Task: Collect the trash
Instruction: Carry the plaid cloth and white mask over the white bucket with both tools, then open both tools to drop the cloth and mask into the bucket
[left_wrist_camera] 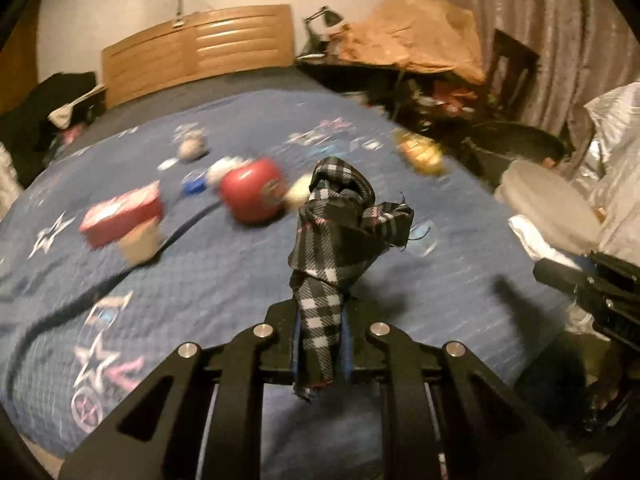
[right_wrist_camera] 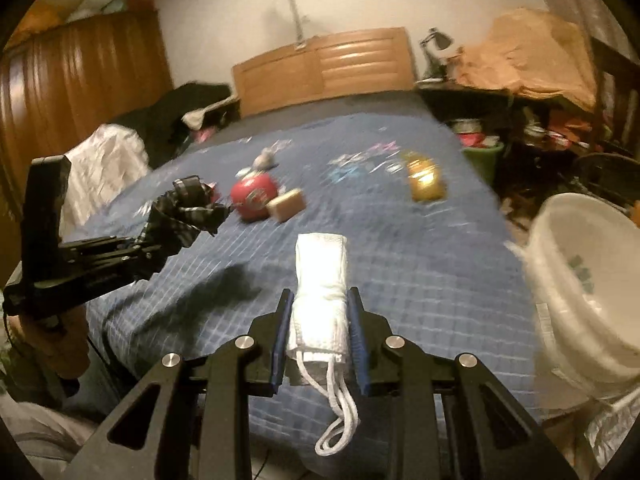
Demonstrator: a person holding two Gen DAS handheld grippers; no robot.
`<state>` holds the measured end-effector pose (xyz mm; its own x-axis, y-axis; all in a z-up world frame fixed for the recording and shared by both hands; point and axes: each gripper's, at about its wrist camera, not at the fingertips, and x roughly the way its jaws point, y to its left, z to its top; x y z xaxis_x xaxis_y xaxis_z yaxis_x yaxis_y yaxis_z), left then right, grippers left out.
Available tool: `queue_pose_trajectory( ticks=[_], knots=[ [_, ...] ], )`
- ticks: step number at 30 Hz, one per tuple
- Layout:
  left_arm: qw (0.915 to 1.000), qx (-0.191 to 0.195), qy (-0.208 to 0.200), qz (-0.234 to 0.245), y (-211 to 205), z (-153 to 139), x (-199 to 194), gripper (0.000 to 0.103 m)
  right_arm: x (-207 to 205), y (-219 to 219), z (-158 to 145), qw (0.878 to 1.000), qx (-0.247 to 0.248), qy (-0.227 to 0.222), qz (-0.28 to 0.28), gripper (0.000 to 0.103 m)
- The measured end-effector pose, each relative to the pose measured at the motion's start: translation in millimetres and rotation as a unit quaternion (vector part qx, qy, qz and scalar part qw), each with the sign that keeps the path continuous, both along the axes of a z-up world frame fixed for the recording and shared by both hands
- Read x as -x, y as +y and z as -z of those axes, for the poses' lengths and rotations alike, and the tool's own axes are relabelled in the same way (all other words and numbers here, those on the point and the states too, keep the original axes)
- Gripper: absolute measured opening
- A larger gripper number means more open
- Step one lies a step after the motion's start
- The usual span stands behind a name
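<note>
My left gripper (left_wrist_camera: 320,316) is shut on a crumpled black-and-white plaid cloth (left_wrist_camera: 340,228) and holds it above the blue bedspread (left_wrist_camera: 224,276). It also shows in the right wrist view (right_wrist_camera: 160,236) at the left with the cloth (right_wrist_camera: 188,208). My right gripper (right_wrist_camera: 320,312) is shut on a folded white face mask (right_wrist_camera: 320,280) whose ear loops hang below it. A white bin (right_wrist_camera: 592,280) stands at the bed's right side. On the bed lie a red round tin (left_wrist_camera: 252,192), a red box (left_wrist_camera: 120,220), a tan block (right_wrist_camera: 286,204) and a yellow packet (right_wrist_camera: 424,180).
A wooden headboard (left_wrist_camera: 200,48) stands at the far end. A cluttered desk with brown paper (left_wrist_camera: 412,36) and curtains fill the right. A dark cable (left_wrist_camera: 80,300) runs across the bedspread. A wardrobe (right_wrist_camera: 80,88) and clothes pile stand at the left.
</note>
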<state>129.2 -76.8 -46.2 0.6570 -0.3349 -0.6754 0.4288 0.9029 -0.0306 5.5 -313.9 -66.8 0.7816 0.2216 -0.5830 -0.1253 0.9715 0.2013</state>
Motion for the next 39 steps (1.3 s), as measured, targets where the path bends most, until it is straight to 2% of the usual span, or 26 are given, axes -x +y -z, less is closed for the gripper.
queue_pose_trajectory(
  ticks=[4,9,14,18,22,27,39],
  knots=[
    [0.9994,-0.001,-0.012,0.031,-55,-22,-14,0.013,17,-45,-27,0.998,0.001,-0.027,0.048,0.028],
    [0.9964,0.002,-0.033,0.078,-131,-49,-22,0.013,39,-109,-64,0.992,0.026,-0.053,0.113,0.028],
    [0.9884,0.006,-0.061,0.139,-211,-74,-17,0.013,56,-166,-91,0.983,0.06,-0.06,0.163,0.028],
    [0.9816,0.0,-0.078,0.174,-263,-82,-12,0.013,64,-211,-102,0.976,0.078,-0.052,0.195,0.028],
    [0.9754,-0.012,-0.085,0.203,-309,-79,-7,0.013,67,-252,-102,0.973,0.08,-0.037,0.215,0.028],
    [0.9706,-0.024,-0.081,0.226,-346,-71,-5,0.013,64,-283,-91,0.971,0.073,-0.023,0.227,0.028],
    [0.9666,-0.06,-0.062,0.241,-387,-42,-9,0.013,45,-318,-54,0.97,0.051,0.001,0.238,0.028]
  ],
)
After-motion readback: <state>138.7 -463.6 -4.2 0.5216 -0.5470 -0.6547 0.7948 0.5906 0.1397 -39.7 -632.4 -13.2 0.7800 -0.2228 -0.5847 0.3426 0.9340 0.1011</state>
